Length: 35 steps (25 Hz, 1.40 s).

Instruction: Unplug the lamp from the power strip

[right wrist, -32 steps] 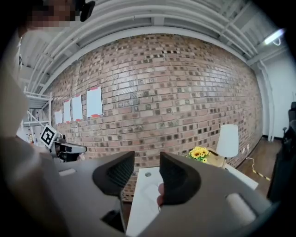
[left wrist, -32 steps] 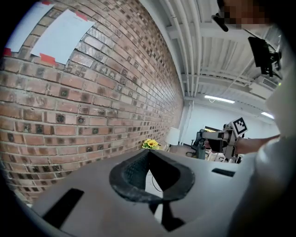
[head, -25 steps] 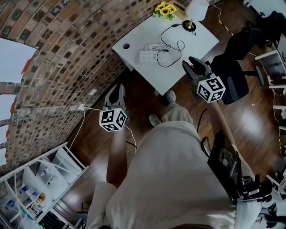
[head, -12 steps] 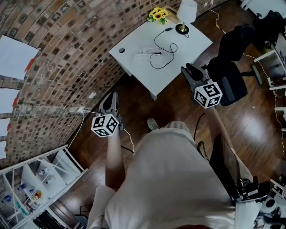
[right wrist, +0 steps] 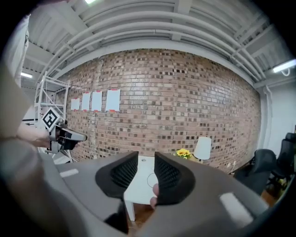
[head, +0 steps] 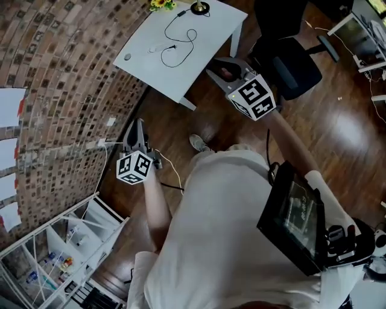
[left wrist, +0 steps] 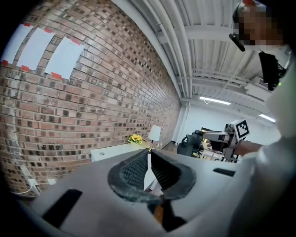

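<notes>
My left gripper (left wrist: 148, 156) has its fingers a sliver apart and my right gripper (right wrist: 146, 162) has them wider. Both hold nothing. Below me lies dark wood floor (head: 338, 133), with a brick wall (head: 60, 72) on my left. Farther off, well apart from both grippers, stands the white table (head: 205, 42). The lamp (head: 199, 8) stands at its far edge, and its cord (head: 181, 53) loops to the power strip (head: 158, 48). A second ago the table sat lower in my head view, with the lampshade showing. The shelf rack (head: 66, 241) holds things too small to name.
</notes>
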Each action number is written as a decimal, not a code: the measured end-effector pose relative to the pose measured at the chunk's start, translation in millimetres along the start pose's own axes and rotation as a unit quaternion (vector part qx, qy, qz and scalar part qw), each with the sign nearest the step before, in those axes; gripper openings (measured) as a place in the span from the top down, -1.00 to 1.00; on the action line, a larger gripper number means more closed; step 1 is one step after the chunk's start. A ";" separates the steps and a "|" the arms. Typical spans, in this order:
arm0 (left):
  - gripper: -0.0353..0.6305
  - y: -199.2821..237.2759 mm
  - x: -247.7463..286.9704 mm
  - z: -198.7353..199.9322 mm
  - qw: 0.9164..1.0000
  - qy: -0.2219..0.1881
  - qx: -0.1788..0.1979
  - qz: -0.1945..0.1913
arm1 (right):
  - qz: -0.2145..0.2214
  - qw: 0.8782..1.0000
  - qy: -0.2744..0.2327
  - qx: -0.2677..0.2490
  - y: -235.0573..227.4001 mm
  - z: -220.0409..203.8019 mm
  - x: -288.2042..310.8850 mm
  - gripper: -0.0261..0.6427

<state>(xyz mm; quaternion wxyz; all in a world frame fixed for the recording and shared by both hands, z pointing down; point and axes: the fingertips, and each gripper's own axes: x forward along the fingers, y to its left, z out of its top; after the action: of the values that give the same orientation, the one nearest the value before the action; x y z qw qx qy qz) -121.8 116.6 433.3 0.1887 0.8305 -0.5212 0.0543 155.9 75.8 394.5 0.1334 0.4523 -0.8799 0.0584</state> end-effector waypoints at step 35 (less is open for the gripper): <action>0.81 63.7 -227.0 -93.3 0.997 0.013 -0.029 0.069 | -0.067 0.990 -0.032 0.119 135.2 -57.6 -94.9 0.64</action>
<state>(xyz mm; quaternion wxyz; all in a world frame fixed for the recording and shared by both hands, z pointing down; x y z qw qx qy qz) -270.6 318.4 470.7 0.2154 0.7859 -0.5762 0.0627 109.4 241.6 424.7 0.0540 0.5246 -0.8381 0.1393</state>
